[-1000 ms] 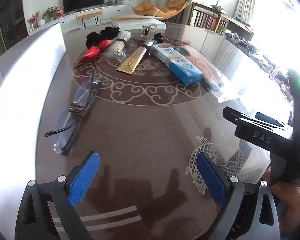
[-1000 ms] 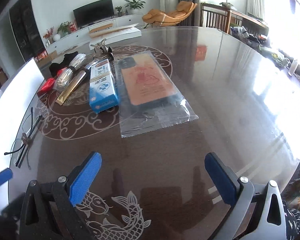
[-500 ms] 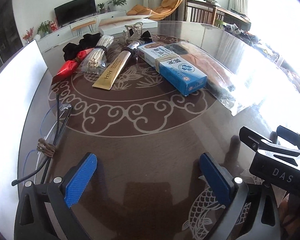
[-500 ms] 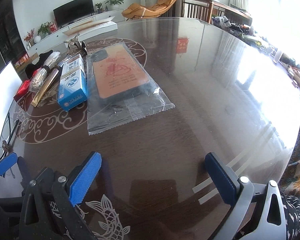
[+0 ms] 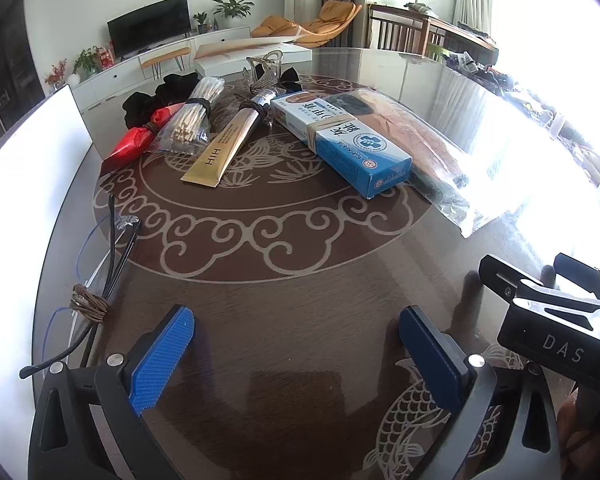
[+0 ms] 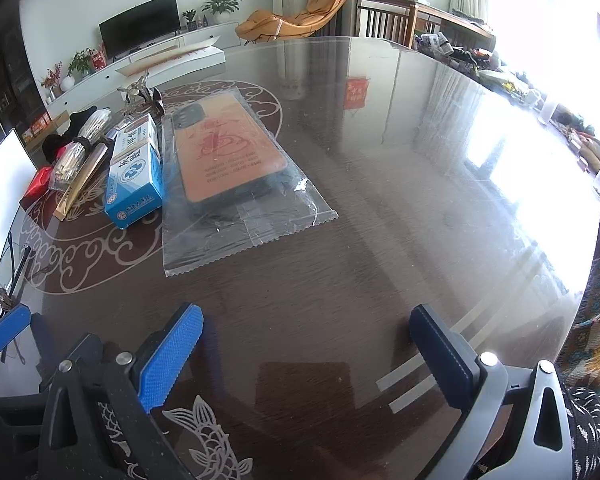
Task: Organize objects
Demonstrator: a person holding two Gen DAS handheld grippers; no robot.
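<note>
A home living room is showing: a black flat television (image 5: 150, 24) sitting upper left, an orange lounge chair (image 5: 320, 20) resting top centre, potted green plants (image 5: 232, 8) standing beside.

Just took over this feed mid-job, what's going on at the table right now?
A person holds a claw in each hand over a glass-topped table, tidying small items. The left claw and right claw are both open and empty, hovering near the table's near edge. Nothing is picked up. A blue box, a bagged phone case, a gold tube, a stick bundle and a red packet lie in a row farther off.
</note>
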